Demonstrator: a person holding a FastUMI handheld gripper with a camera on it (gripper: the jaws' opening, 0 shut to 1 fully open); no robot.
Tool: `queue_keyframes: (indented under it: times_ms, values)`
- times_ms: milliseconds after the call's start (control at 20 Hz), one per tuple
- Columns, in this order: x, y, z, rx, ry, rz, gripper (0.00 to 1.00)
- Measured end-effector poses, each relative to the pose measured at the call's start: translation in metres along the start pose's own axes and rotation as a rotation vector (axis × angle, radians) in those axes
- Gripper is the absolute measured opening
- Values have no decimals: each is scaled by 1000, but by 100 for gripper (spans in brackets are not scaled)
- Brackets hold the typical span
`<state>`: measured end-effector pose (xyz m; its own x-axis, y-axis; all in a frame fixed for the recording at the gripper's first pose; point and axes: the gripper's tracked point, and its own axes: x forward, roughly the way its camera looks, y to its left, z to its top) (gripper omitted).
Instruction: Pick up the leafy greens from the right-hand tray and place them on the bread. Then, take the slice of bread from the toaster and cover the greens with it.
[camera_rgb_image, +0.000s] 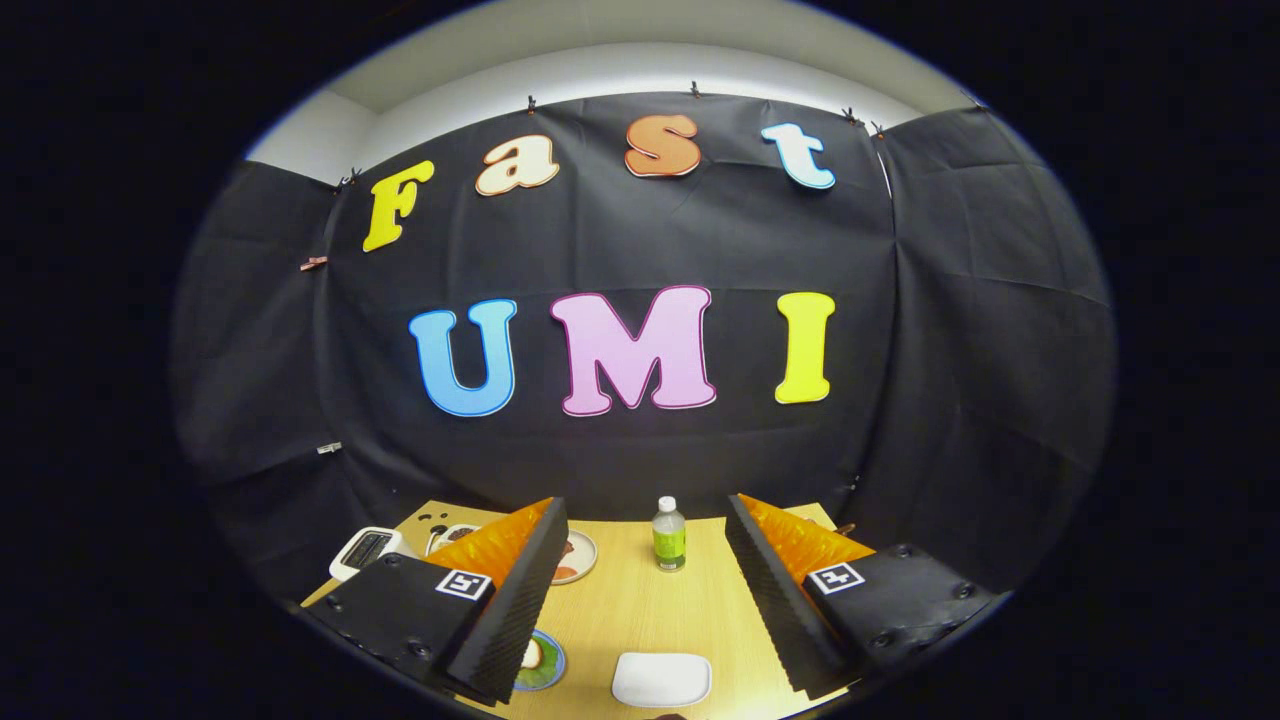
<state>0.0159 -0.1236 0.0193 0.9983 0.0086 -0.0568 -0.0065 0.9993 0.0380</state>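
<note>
Spanning the lower part of the gripper view, a light wooden table (640, 610) stands against the booth's black cloth wall (950, 330), above which a pale ceiling band (640, 70) is visible. The gripper (640, 590) is held above the table with its two black, ribbed fingers (510, 600) spread wide apart, nothing between them but bare tabletop; orange panels back each finger, and each finger mount carries a small square marker.

Containers, from far to near: a small clear bottle (669, 535) with a green label and white cap stands upright beyond the fingers, near the table's far edge and roughly midway between them. A white toaster (365, 550) sits at the far left corner, just beyond the left finger; whether a slice of bread is in it cannot be told. Beside it, a round plate (580, 558) holding something reddish is partly hidden by the left finger. Nearer, a blue-rimmed plate (542, 662) with green and pale contents, possibly the leafy greens, peeks from behind the left finger's tip. A white rounded-rectangular tray (661, 678) lies between the fingers at the near edge, with no contents visible on it.
</note>
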Motion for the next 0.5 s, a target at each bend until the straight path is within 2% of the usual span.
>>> queue_keyframes:
  times_ms: [500]
  values:
    - [19,-11,-4,6,20,16,98]
